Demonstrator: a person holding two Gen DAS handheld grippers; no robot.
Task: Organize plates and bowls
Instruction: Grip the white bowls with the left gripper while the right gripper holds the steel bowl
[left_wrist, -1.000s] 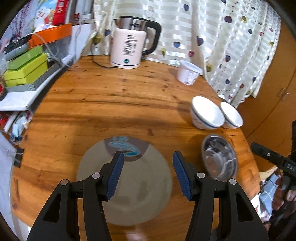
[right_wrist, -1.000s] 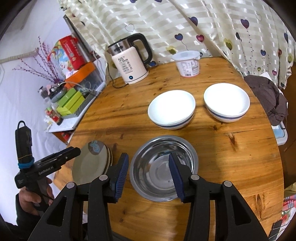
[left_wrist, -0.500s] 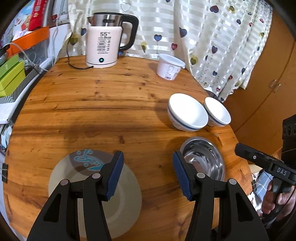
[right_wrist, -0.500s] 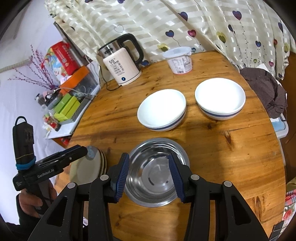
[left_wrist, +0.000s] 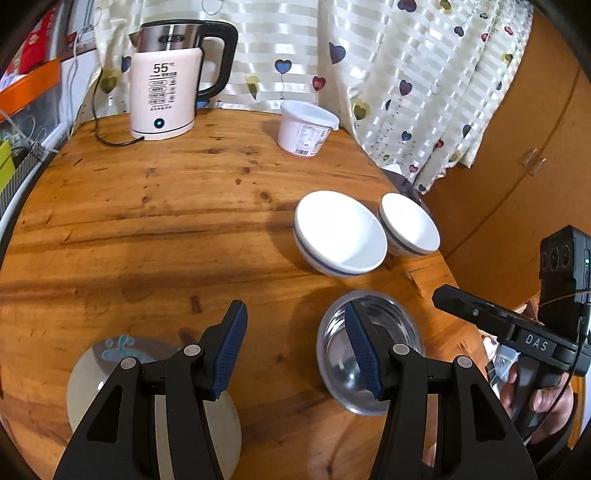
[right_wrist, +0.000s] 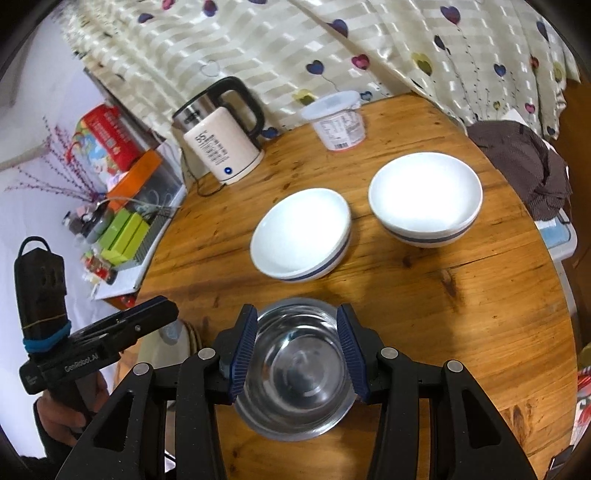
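Note:
A steel bowl (right_wrist: 295, 373) sits near the table's front edge; it also shows in the left wrist view (left_wrist: 369, 354). My right gripper (right_wrist: 297, 352) is open above it, one pad on each side of the bowl. Two white bowls with blue stripes stand behind: one (right_wrist: 301, 234) (left_wrist: 340, 232) in the middle, one (right_wrist: 424, 197) (left_wrist: 410, 225) to its right. A stack of grey plates (left_wrist: 110, 373) (right_wrist: 173, 332) lies at the front left. My left gripper (left_wrist: 295, 350) is open and empty, between the plates and the steel bowl.
A white electric kettle (left_wrist: 166, 96) with its cord and a white lidded tub (left_wrist: 306, 127) stand at the back of the round wooden table (left_wrist: 166, 221). A curtain hangs behind. A shelf with boxes (right_wrist: 125, 229) is at the left; dark cloth (right_wrist: 517, 162) at the right.
My left gripper has swung right, away from over the plates toward the steel bowl. My right gripper has pulled back and up over the steel bowl, which looks smaller. Both stay open.

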